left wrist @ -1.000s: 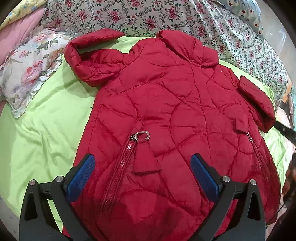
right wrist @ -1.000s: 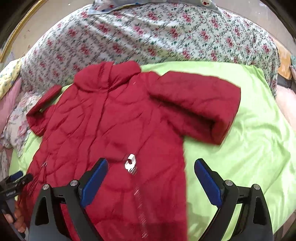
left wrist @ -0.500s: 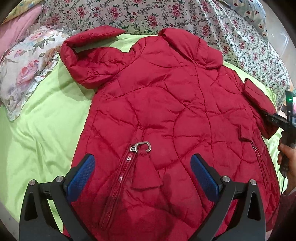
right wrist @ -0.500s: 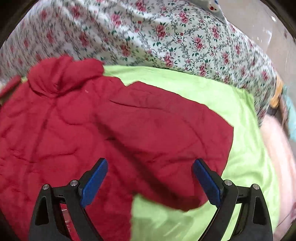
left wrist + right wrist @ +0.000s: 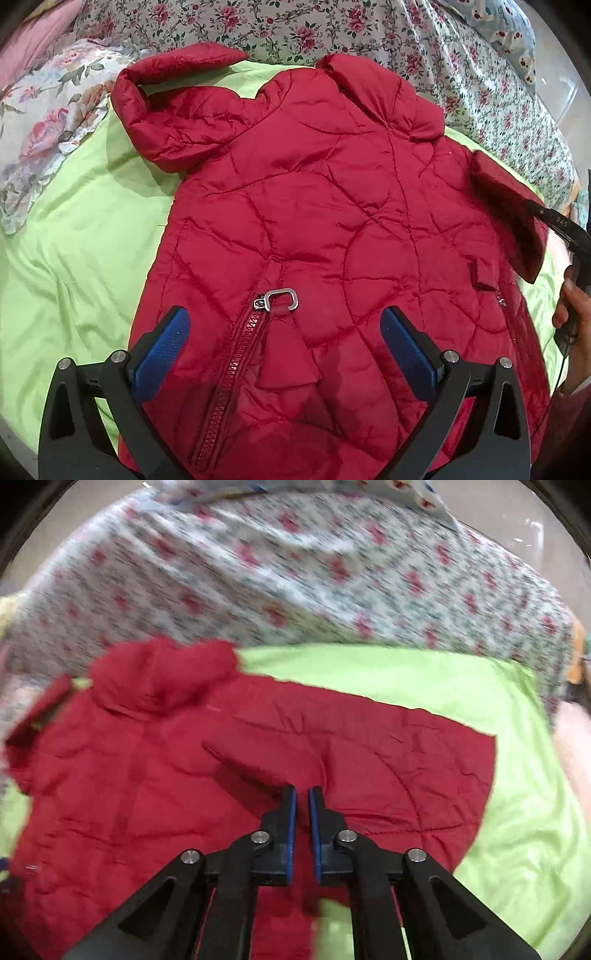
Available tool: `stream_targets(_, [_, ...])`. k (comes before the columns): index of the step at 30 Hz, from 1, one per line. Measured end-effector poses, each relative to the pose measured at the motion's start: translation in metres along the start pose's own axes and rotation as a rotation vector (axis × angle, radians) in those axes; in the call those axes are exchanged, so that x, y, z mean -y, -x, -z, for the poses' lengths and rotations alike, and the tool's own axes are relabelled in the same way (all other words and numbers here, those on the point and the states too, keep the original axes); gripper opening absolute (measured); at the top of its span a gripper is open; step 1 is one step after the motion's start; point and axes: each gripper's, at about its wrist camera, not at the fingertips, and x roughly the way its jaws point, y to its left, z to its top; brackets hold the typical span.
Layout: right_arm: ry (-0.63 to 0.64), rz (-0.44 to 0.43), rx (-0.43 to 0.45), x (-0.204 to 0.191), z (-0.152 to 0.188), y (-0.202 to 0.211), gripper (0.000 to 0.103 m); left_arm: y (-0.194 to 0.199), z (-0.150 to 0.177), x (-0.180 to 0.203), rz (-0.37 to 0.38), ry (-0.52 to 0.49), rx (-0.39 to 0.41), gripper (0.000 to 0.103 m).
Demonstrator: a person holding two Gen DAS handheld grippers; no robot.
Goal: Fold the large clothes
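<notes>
With the red jacket [image 5: 332, 221] spread across the green sheet [image 5: 74, 258] near the bed's floral edge, the right gripper [image 5: 303, 797] pinched nearly closed on the sleeve [image 5: 388, 775] while the left gripper [image 5: 284, 332] hovered wide above the hem, so the fold wanted a low, steady carry inward.

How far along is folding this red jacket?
Early. Done: red jacket laid on the green sheet. In hand: right gripper pinches its sleeve; left gripper hangs open over the hem. Left: other sleeve and every body fold.
</notes>
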Motion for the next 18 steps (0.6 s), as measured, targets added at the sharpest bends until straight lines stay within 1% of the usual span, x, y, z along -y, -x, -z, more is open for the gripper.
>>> stream_targets(1, [0.002,-0.029,0.003,-0.007,-0.001,0.001,0.004,0.0,0.0,-0.001,0.011,0.006,-0.002,0.103])
stream_targets(3, [0.004,-0.13,0.006,-0.029,-0.003,0.002,0.0,0.001,-0.001,-0.004,0.037,0.02,-0.007,0.103])
stream_targets(5, [0.008,-0.23,-0.003,-0.053,-0.003,-0.002,0.0,0.003,-0.002,-0.008,0.061,0.034,-0.008,0.103])
stream_targets(8, [0.039,-0.308,-0.012,-0.089,-0.002,-0.008,0.0,0.004,-0.003,-0.016,0.096,0.061,-0.013,0.103])
stream_targets(9, [0.054,-0.324,-0.023,-0.103,-0.001,-0.011,0.0,0.005,-0.003,-0.018,0.103,0.069,-0.015,0.103])
stream_targets(11, [0.08,-0.305,-0.04,-0.119,0.001,-0.017,0.0,0.005,-0.004,-0.025,0.108,0.088,-0.018,0.103])
stream_targets(13, [0.111,-0.239,-0.061,-0.125,0.003,-0.023,0.008,0.007,-0.003,-0.031,0.113,0.103,-0.012,0.103])
stream_targets(14, [0.127,-0.212,-0.068,-0.124,0.005,-0.024,0.025,0.007,-0.002,-0.033,0.115,0.107,-0.009,0.103])
stream_targets(15, [0.147,-0.182,-0.068,-0.122,0.009,-0.025,0.054,0.007,-0.002,-0.035,0.117,0.11,-0.008,0.103])
stream_targets(17, [0.182,-0.139,-0.066,-0.116,0.017,-0.024,0.079,0.004,-0.002,-0.038,0.119,0.118,-0.015,0.103])
stream_targets(18, [0.213,-0.111,-0.074,-0.113,0.021,-0.025,0.078,0.003,-0.001,-0.038,0.123,0.122,-0.021,0.103])
